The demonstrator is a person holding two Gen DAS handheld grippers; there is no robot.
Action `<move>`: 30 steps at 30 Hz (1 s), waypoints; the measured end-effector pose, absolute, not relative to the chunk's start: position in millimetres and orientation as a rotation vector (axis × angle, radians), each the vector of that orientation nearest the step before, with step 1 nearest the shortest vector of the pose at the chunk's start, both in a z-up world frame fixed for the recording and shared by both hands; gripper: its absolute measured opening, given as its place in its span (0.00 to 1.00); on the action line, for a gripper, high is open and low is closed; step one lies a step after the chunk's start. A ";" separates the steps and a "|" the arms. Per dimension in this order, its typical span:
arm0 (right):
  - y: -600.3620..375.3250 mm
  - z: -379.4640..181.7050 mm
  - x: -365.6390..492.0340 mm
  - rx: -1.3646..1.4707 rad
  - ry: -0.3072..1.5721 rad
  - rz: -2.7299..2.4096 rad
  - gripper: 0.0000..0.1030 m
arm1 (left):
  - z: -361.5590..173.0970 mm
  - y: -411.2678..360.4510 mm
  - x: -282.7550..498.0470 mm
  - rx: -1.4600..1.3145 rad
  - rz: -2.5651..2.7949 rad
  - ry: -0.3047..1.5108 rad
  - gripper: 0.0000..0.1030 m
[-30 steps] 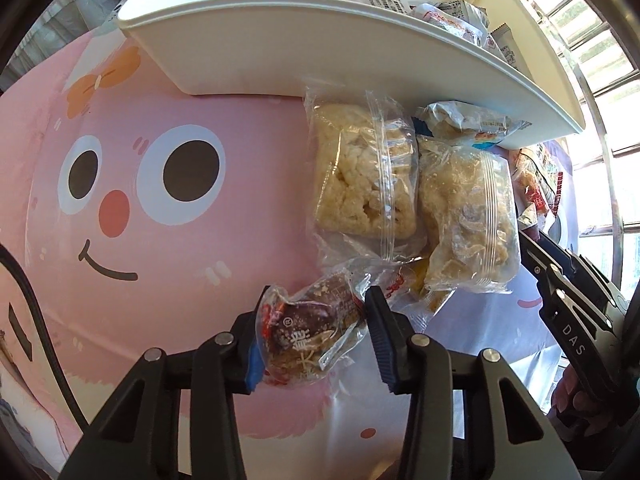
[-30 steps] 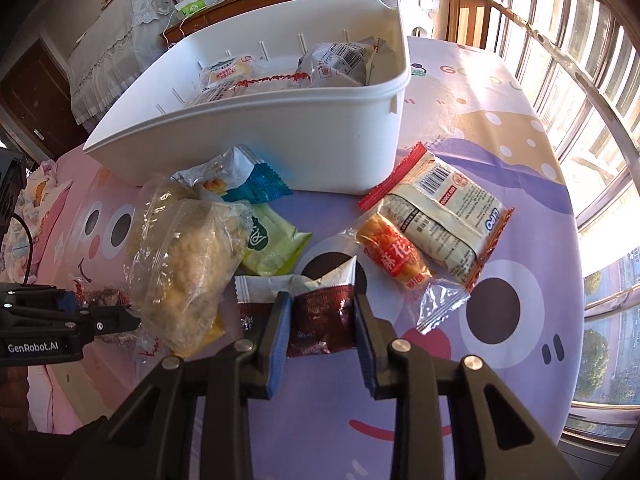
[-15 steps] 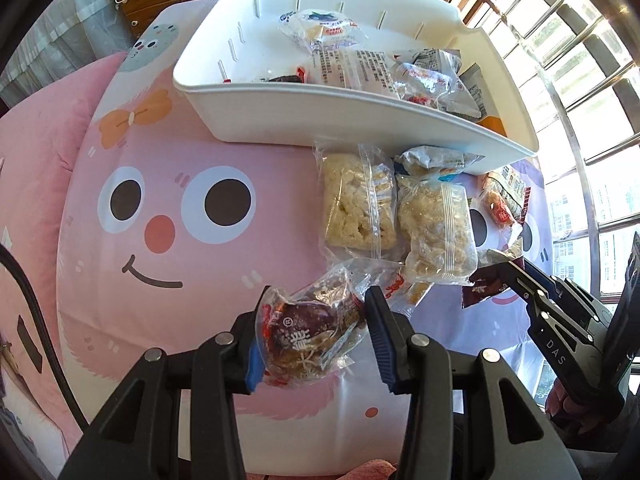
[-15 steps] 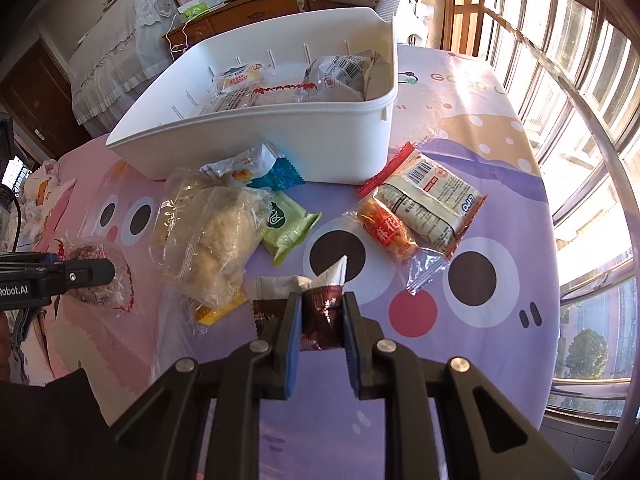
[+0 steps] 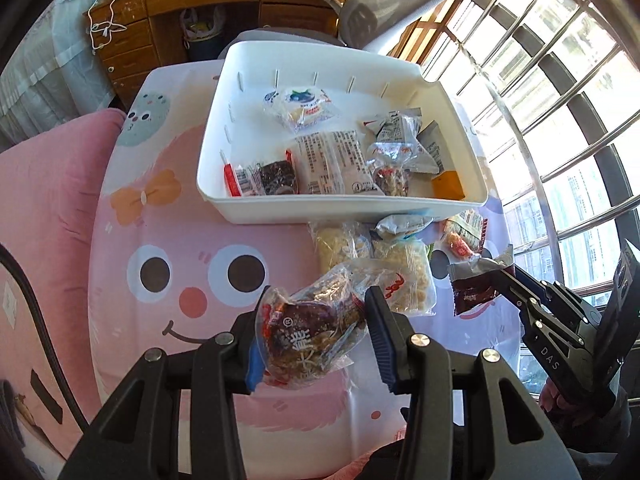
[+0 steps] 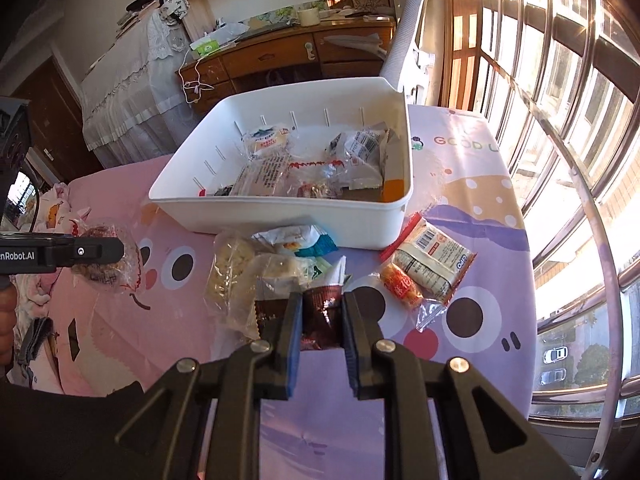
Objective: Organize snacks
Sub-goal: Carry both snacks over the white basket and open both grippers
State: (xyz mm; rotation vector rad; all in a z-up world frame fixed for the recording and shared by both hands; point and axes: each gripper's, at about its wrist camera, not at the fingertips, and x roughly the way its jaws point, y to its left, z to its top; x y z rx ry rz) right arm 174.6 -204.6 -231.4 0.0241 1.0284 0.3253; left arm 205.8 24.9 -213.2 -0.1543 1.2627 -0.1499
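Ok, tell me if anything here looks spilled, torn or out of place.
Nothing looks spilled or torn. The only disorder is the job itself: several snack packets lie loose on the tablecloth in front of the white bin. The left gripper and the right gripper each hold a packet clear of the cloth.

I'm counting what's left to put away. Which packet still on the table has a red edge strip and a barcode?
The noodle packet right of the white bin; the packets of pale puffed snacks beside it are clear and plain.
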 end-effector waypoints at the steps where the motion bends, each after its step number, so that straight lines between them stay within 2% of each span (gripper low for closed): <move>1: -201.8 -226.8 176.0 0.028 1.021 0.318 0.18 | -208.5 28.0 209.2 -0.149 -0.160 1.254 0.41; 16: -186.6 -177.9 227.1 0.106 0.897 0.119 0.18 | -169.6 70.2 282.1 -0.081 -0.271 1.141 0.41; 28: -175.7 -187.9 261.8 0.154 0.889 0.020 0.19 | -188.7 83.8 333.5 -0.102 -0.321 1.099 0.42; 30: -173.3 -190.7 263.2 0.156 0.890 0.011 0.21 | -192.2 82.8 336.1 -0.105 -0.319 1.109 0.42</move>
